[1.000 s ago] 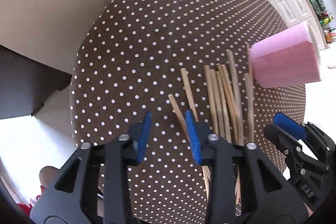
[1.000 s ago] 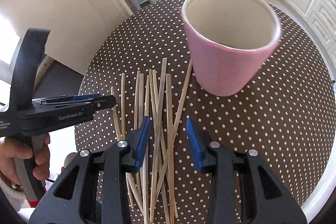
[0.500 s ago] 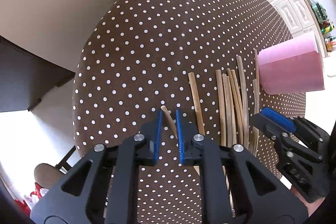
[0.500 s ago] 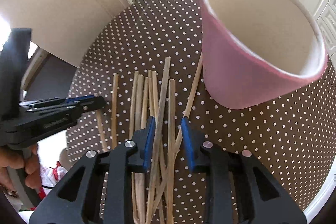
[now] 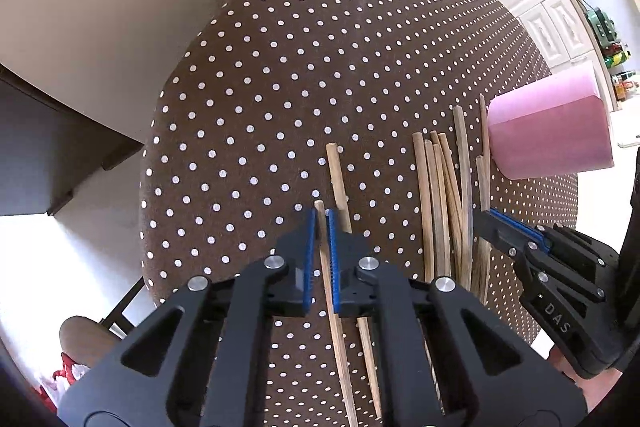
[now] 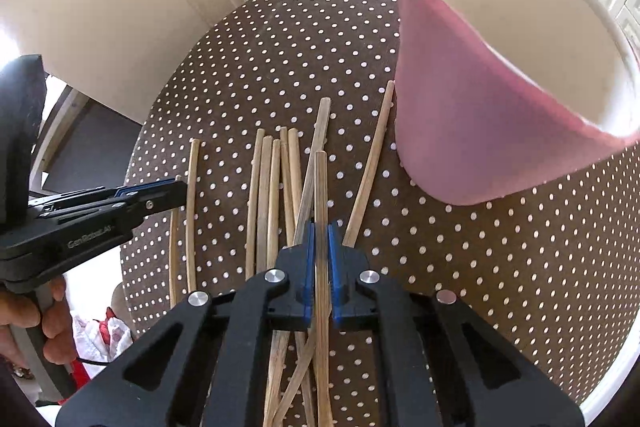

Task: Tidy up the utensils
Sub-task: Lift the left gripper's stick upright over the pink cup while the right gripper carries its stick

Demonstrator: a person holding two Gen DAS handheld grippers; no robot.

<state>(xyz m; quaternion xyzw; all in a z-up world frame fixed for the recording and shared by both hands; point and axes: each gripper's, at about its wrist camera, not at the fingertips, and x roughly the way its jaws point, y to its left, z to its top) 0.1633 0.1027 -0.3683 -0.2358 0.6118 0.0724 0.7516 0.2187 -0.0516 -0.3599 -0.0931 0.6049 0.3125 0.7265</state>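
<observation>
Clamping one chopstick [image 5: 320, 223] in the left gripper [image 5: 319, 227] and another chopstick [image 6: 320, 187] in the right gripper [image 6: 319, 239], both fingers pinched tight; the rest lie on the tabletop [image 5: 320, 47] beside the empty-looking cup [image 6: 460, 115], so sorting has barely begun

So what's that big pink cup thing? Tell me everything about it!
The pink cup is a tall round holder, pink outside and creamy white inside, with a pale rim. It looks smooth, like ceramic or plastic. What shows of its inside is empty. It stands upright on the brown dotted tablecloth, right of the loose wooden chopsticks. One stick's tip reaches its base and may touch it. Neither gripper touches it.
</observation>
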